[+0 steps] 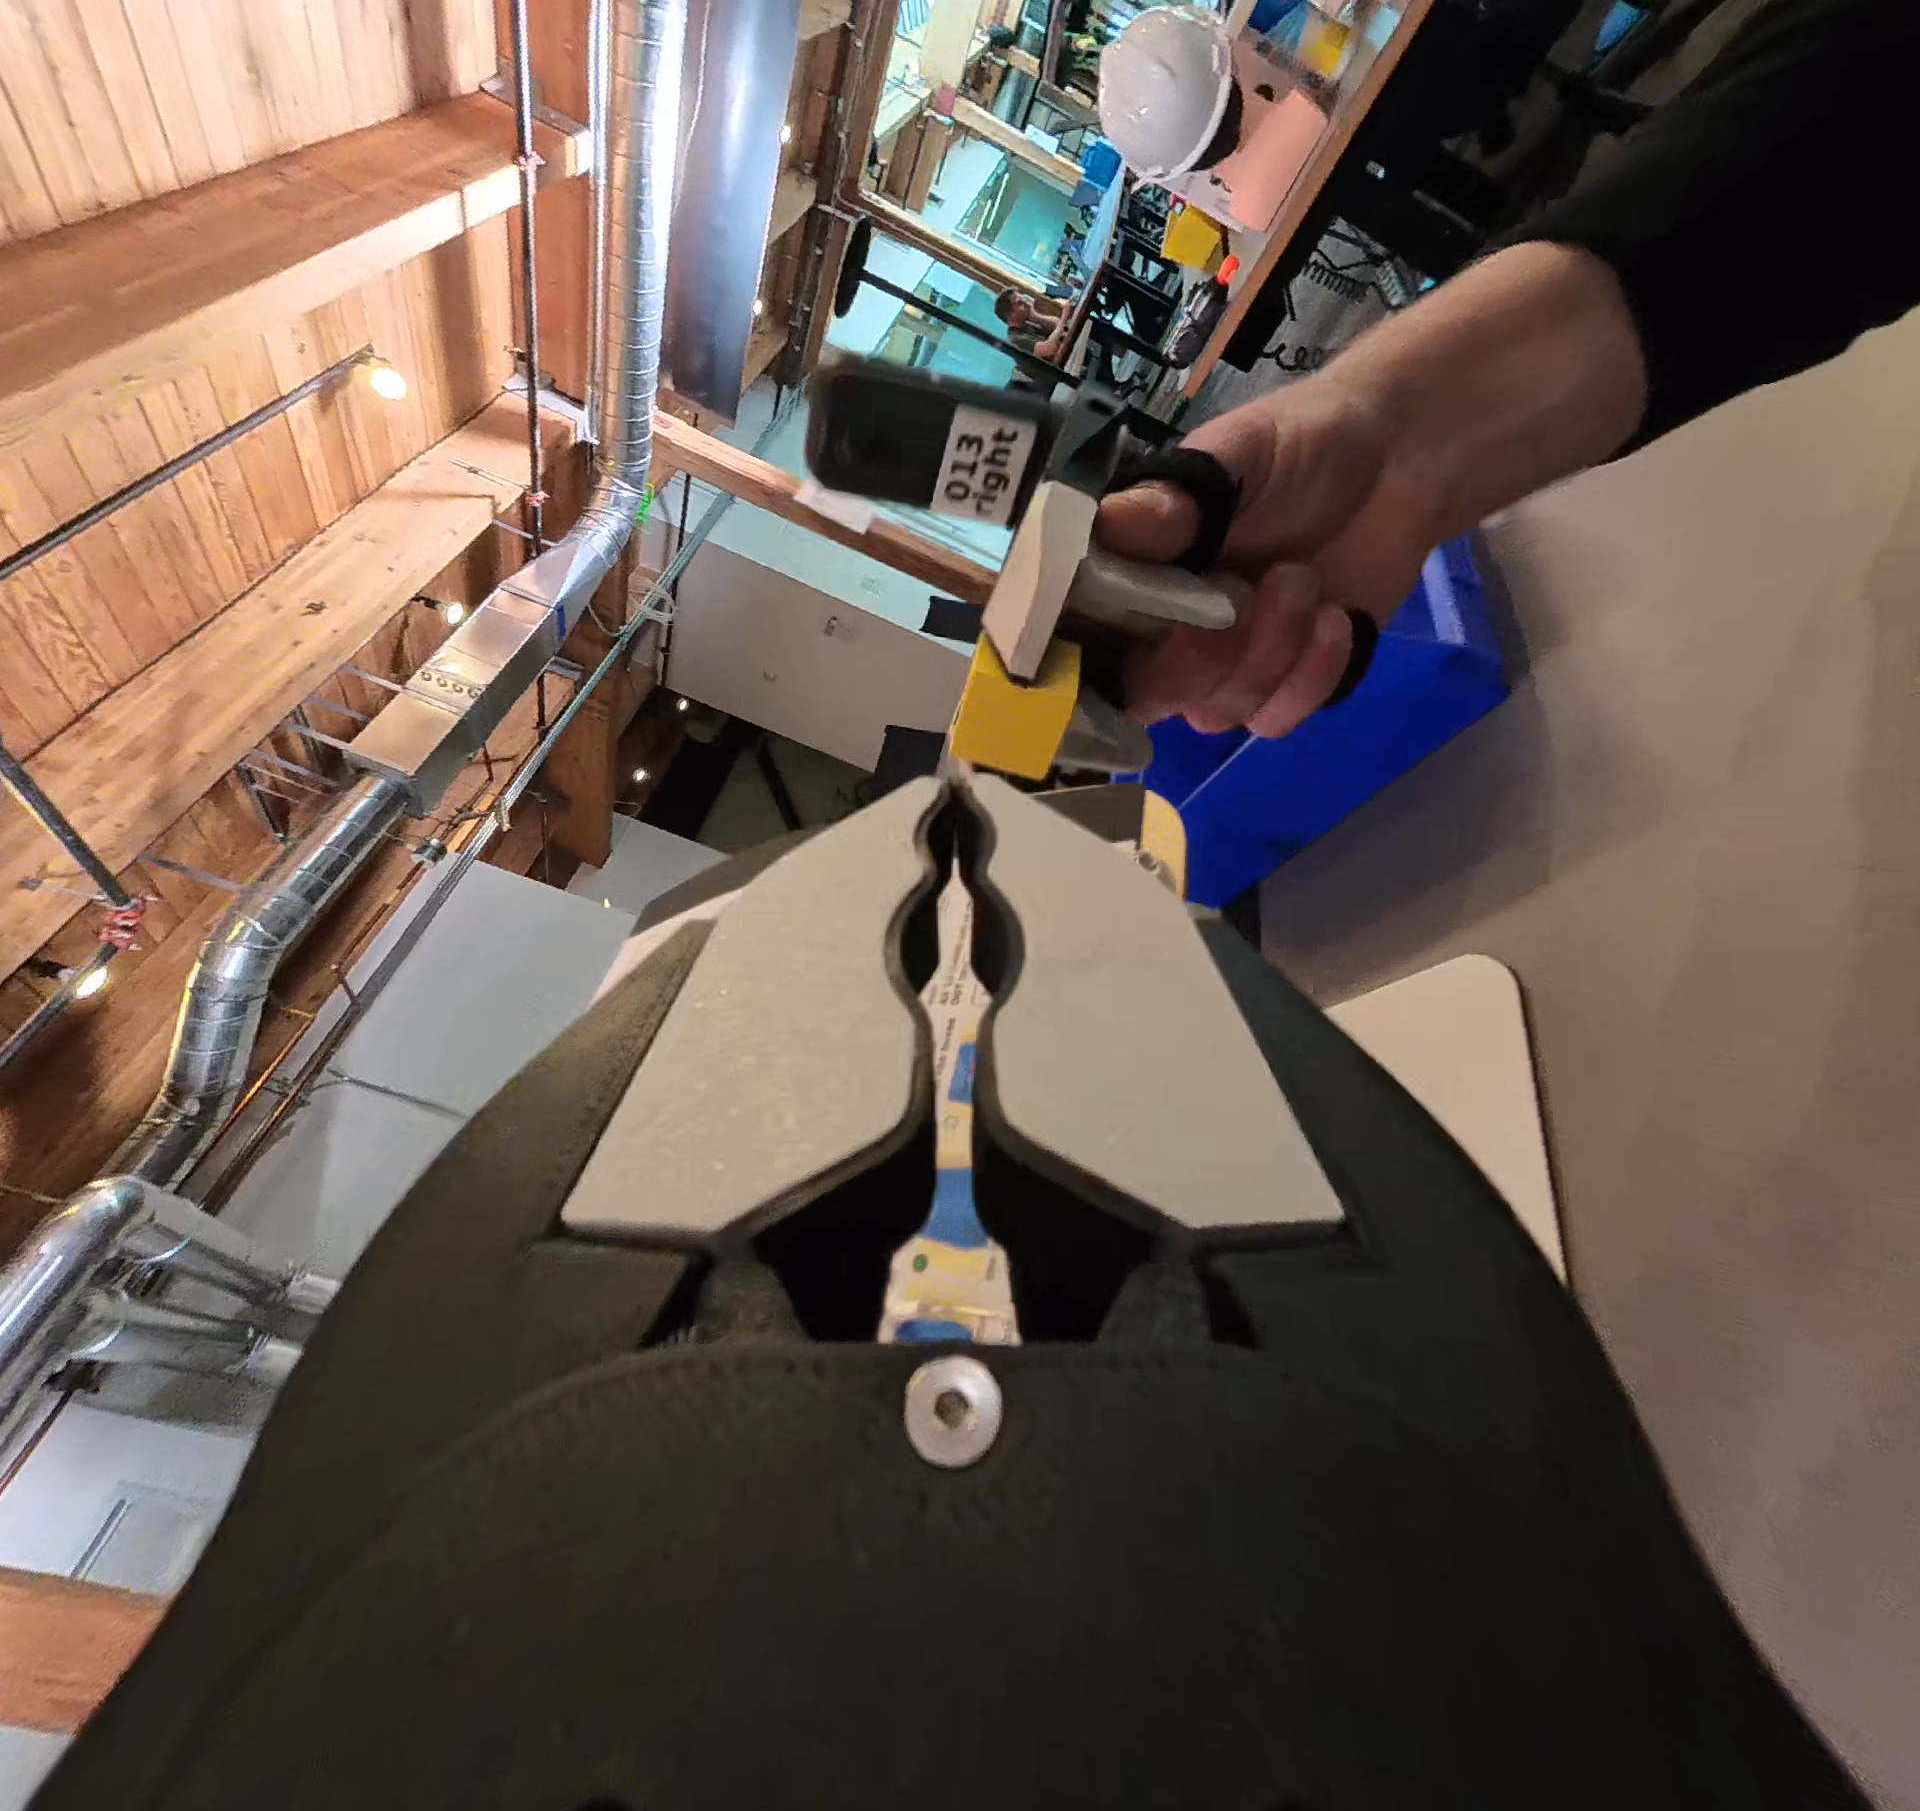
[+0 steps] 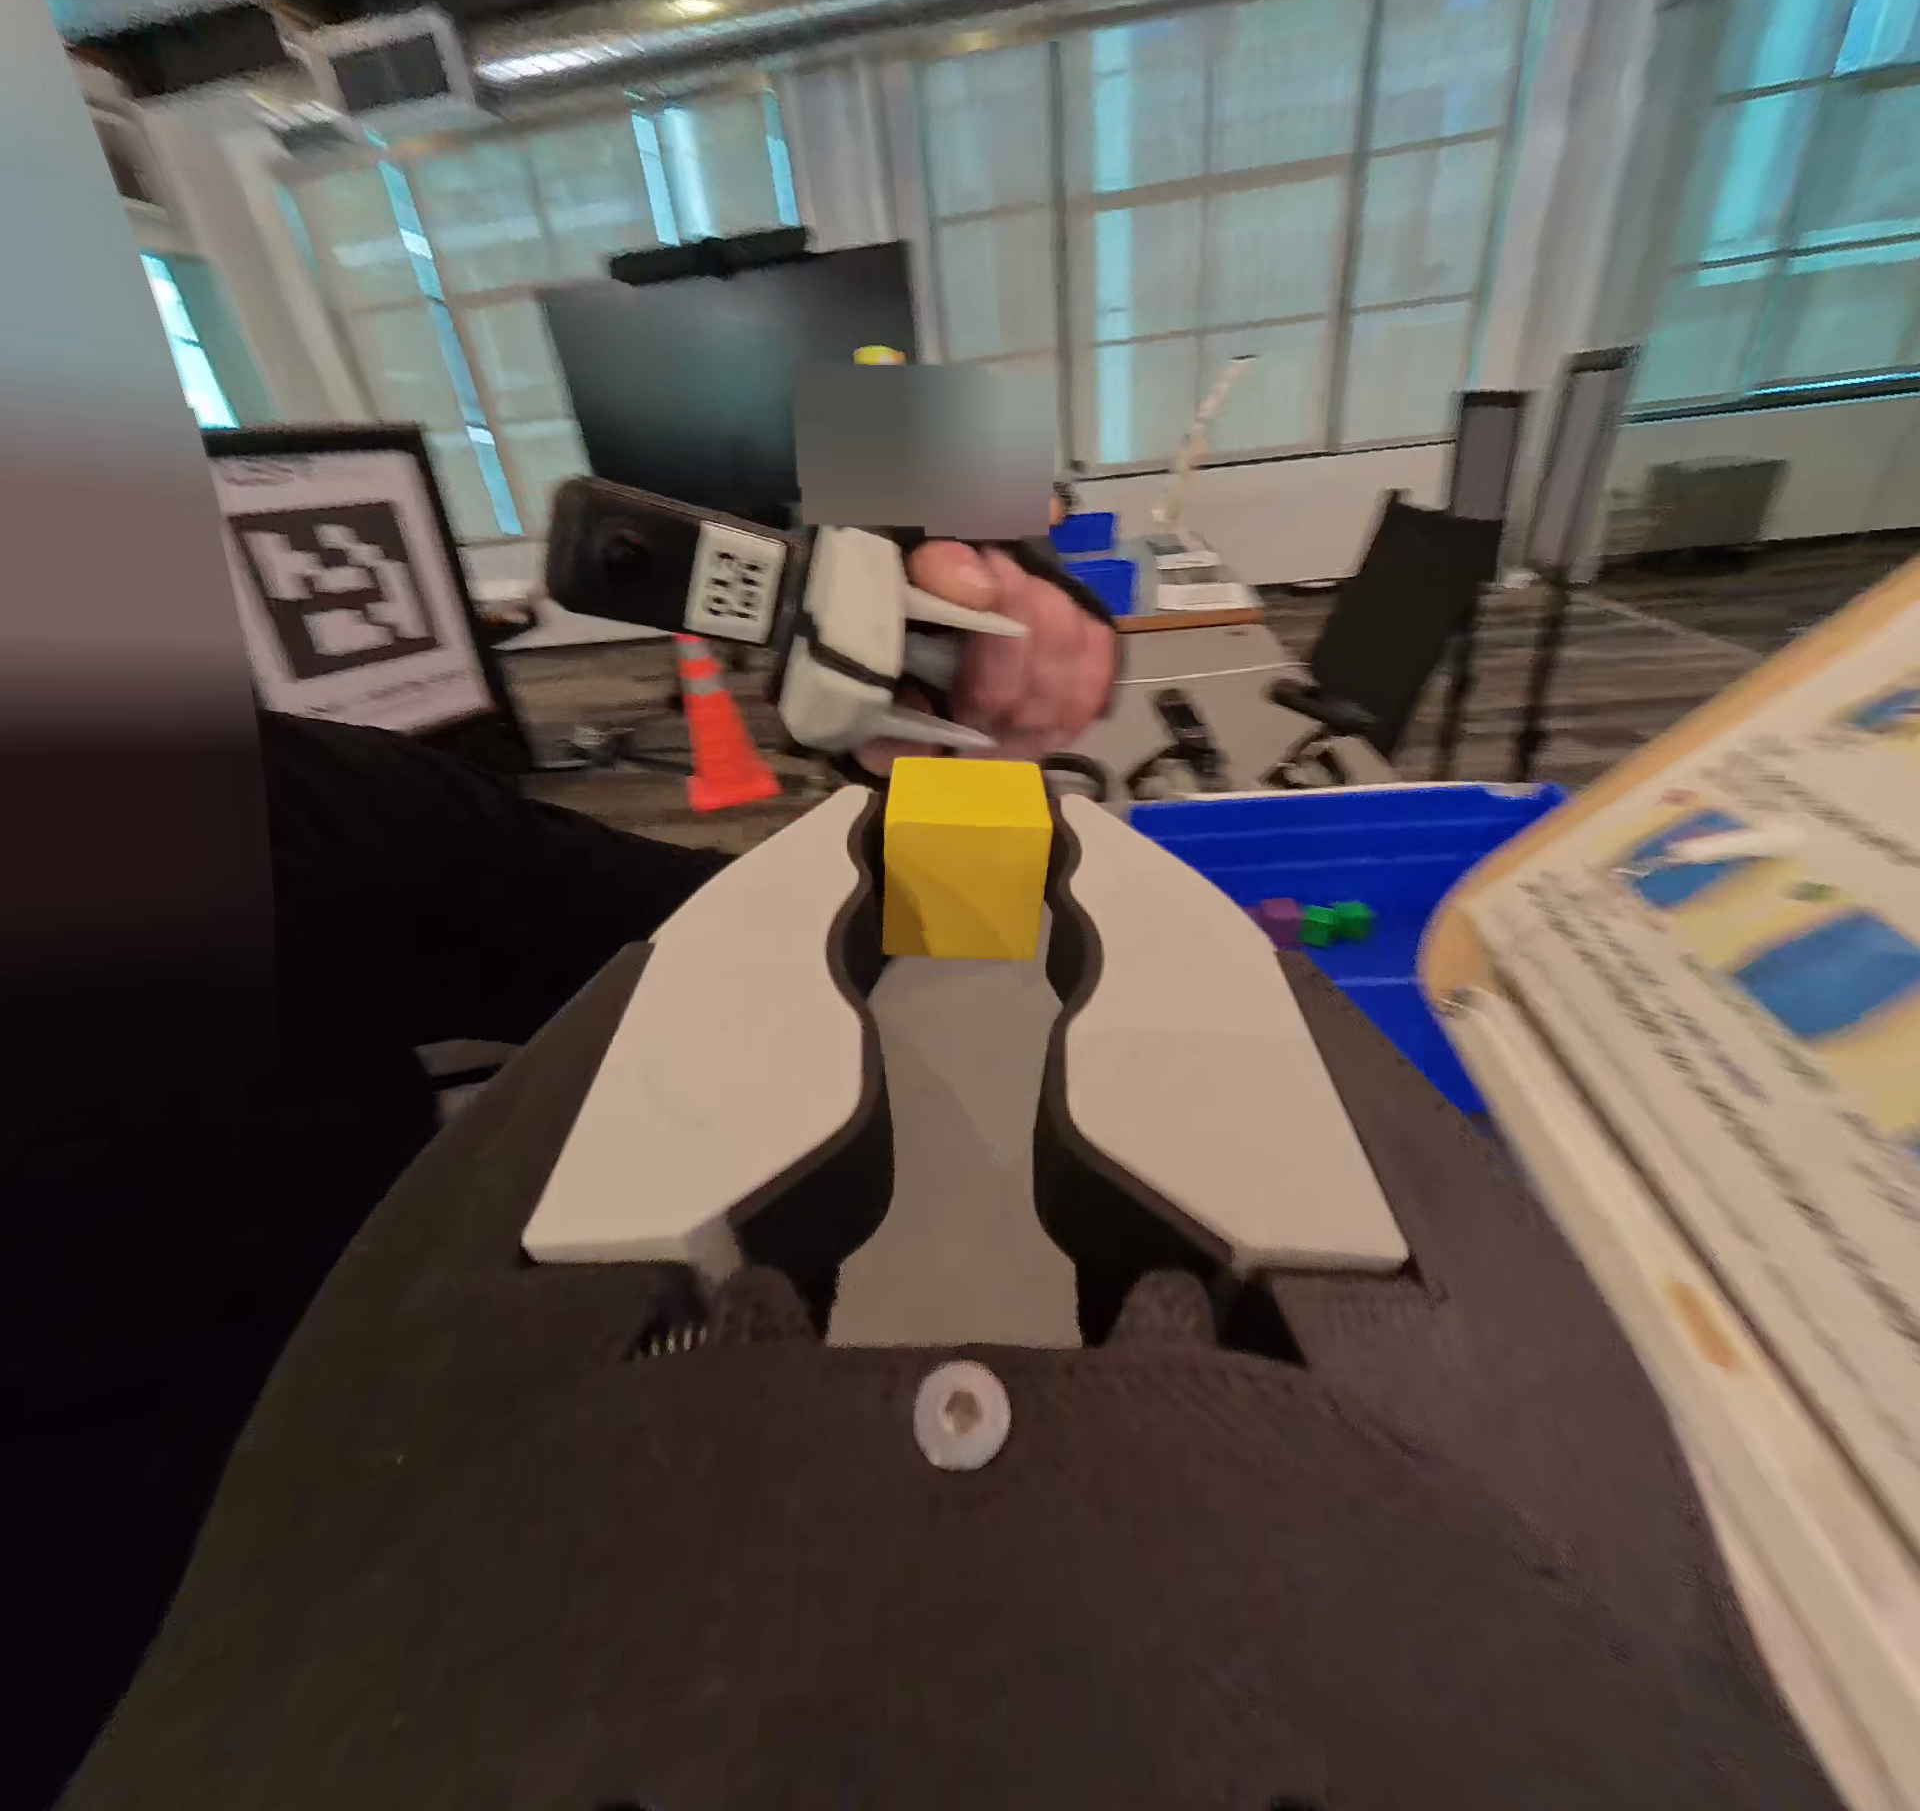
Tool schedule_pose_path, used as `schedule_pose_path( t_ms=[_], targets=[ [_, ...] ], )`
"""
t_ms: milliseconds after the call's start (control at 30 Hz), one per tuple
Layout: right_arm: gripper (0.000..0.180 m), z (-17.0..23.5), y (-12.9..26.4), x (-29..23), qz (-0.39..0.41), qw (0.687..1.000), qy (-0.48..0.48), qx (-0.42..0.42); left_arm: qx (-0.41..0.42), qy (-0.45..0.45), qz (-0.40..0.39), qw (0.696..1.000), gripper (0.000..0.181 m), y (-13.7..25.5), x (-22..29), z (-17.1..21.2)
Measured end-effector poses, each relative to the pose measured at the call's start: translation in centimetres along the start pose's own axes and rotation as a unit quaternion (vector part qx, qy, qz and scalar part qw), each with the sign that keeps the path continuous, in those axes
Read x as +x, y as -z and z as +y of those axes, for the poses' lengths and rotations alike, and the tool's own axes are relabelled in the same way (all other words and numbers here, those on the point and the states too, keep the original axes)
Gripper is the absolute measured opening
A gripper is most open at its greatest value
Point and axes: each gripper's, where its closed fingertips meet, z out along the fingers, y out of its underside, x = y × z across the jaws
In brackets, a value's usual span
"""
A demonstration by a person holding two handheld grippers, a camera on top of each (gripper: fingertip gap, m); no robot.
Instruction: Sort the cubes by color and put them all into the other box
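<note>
Yellow cube [image 2: 962,857] is clamped between the fingers of your right gripper [image 2: 964,862], held in the air above the surface [image 1: 1714,826] and not yet delivered. Your left gripper [image 1: 956,787] has its fingers pressed together with nothing between them; it points at the cube, just beside it. Beyond sits a blue box [image 2: 1351,821] with a purple cube [image 2: 1280,920] and two green cubes [image 2: 1335,922] lying on its floor, close together. Whether this is the source or the destination box cannot be told, and no second box is confirmed on this surface. A printed card [image 2: 1704,1086] stands at the right. Judgement: sorting is under way, with at least this cube outstanding; the remaining count is not visible.
</note>
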Motion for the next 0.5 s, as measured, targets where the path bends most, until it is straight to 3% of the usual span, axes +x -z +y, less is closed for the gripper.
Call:
schedule_pose_path(
  t_ms=[33,133,267,500],
  targets=[
    [0.029,-0.4,1.1,0.9,0.031,0.999,0.013,-0.002,-0.011,0.008,-0.001,1.0,0.0,0.3,-0.5,0.4],
    [0.029,-1.9,5.2,4.2,0.138,0.989,0.056,-0.016,-0.054,0.003,-0.025,0.998,0.0,1.3,-2.0,2.1],
    [0.029,-2.8,12.4,9.2,0.307,0.944,0.107,-0.061,-0.119,0.013,-0.049,0.992,0.0,2.4,-3.7,5.2],
    [0.029,-1.2,23.5,15.0,0.469,0.871,0.086,-0.118,-0.186,0.023,-0.068,0.98,0.0,4.0,-4.8,8.9]
  ],
)
